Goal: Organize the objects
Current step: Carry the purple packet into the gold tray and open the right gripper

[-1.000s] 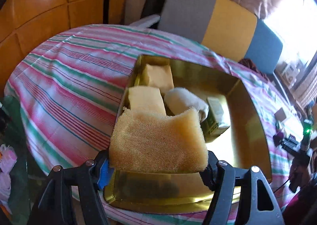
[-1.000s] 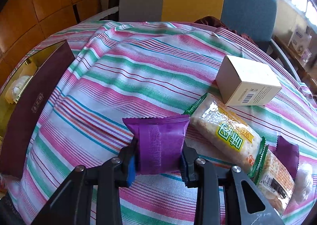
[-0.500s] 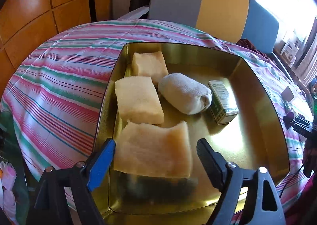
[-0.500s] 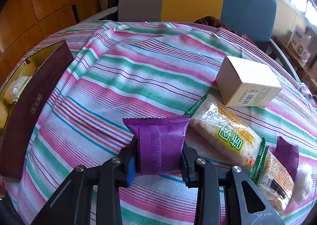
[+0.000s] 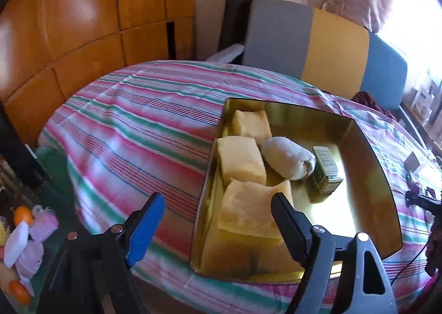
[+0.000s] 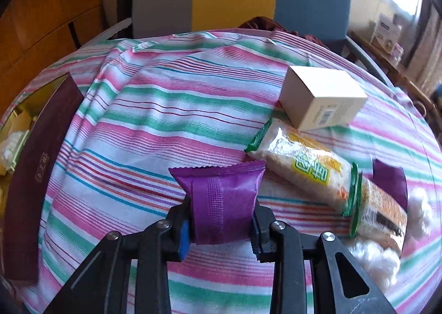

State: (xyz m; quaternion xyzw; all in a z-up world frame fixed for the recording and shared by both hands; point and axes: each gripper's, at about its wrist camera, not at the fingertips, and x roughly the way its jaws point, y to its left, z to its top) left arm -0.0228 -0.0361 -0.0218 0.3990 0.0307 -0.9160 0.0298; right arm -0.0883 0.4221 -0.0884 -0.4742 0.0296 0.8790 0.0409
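The left claw (image 5: 218,216) hangs over the near left edge of the gold tray (image 5: 367,153), its jaws wide apart and closing, with nothing gripped; the striped cloth (image 5: 132,131) of the worktop shows between them. In the tray, 3 yellow sponges lie in a row along the left wall: the near sponge (image 5: 248,211) partly behind the claw's right finger, the middle sponge (image 5: 240,160) touching it, and the far sponge (image 5: 251,122) in the far left corner. A rolled white cloth (image 5: 287,157) lies just right of the middle sponge, and a small green box (image 5: 327,173) sits against the roll's right end.

The right claw (image 6: 221,227) is clamped tight on a purple packet (image 6: 221,198), which stands upright between the pads above the striped cloth. To its right on the worktop lies a green-edged rice cracker pack (image 6: 301,164), with a second snack pack (image 6: 381,211) touching its near end. A white carton (image 6: 320,95) sits just beyond the cracker pack. A second purple packet (image 6: 389,181) lies beside the packs on the right, and something white and fluffy (image 6: 386,256) lies at the near right, too blurred to identify. The tray's dark maroon outer wall (image 6: 33,175) runs along the left edge of this view.
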